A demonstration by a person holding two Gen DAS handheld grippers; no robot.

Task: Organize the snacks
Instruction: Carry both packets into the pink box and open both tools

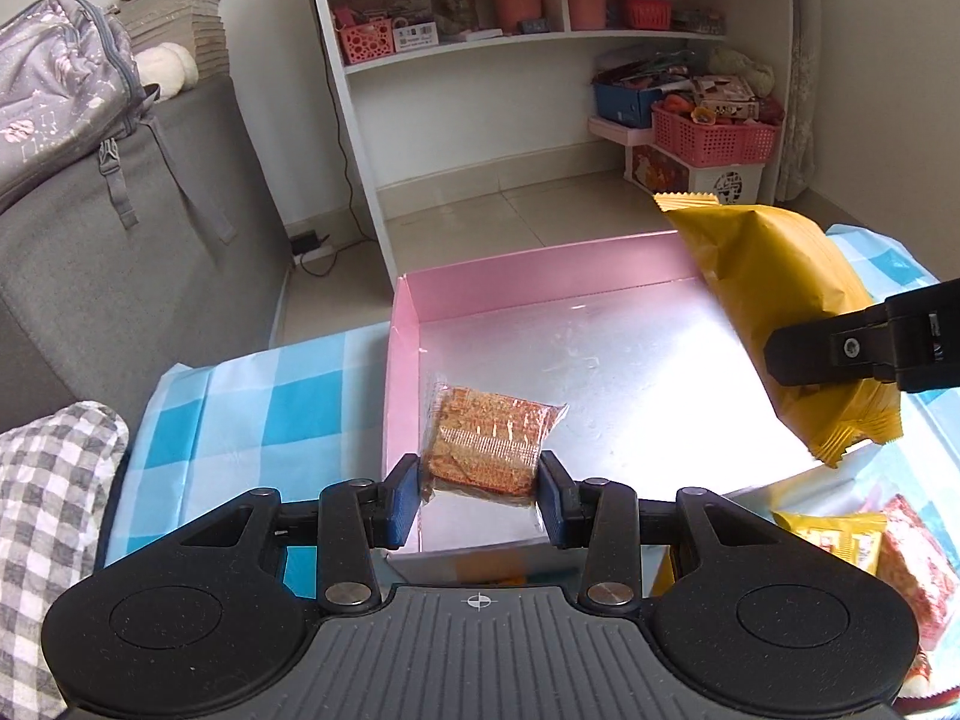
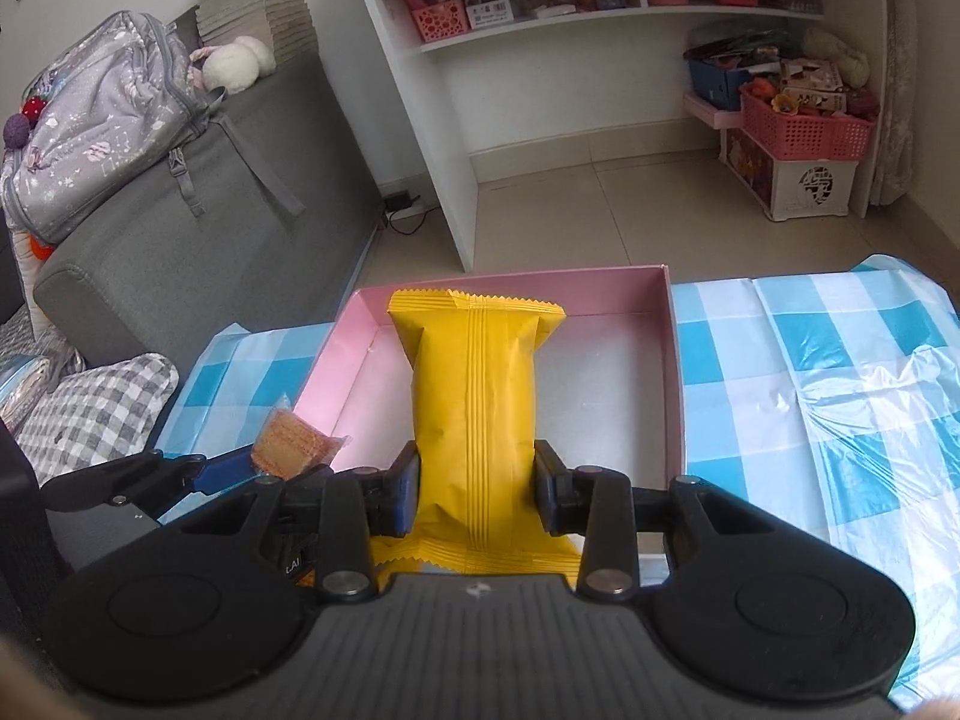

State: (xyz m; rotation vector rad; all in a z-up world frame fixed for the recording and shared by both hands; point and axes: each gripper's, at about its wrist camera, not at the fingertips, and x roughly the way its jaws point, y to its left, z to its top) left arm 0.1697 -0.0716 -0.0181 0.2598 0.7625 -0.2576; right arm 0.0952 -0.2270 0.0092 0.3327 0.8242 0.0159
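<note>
My left gripper (image 1: 479, 495) is shut on a clear-wrapped orange cracker packet (image 1: 487, 439) and holds it over the near left corner of the open pink box (image 1: 401, 360). My right gripper (image 2: 474, 489) is shut on a yellow snack bag (image 2: 474, 384) and holds it over the box (image 2: 673, 360). In the left wrist view the yellow bag (image 1: 774, 300) hangs over the box's right side, pinched by the right gripper's fingers (image 1: 828, 354). In the right wrist view the cracker packet (image 2: 294, 444) and left gripper sit at the left.
The box lies on a blue-and-white checked cloth (image 2: 840, 396). More wrapped snacks (image 1: 870, 546) lie on the cloth near right of the box. A grey sofa with a backpack (image 2: 102, 120) stands at the left, a white shelf unit (image 1: 540, 60) behind on the floor.
</note>
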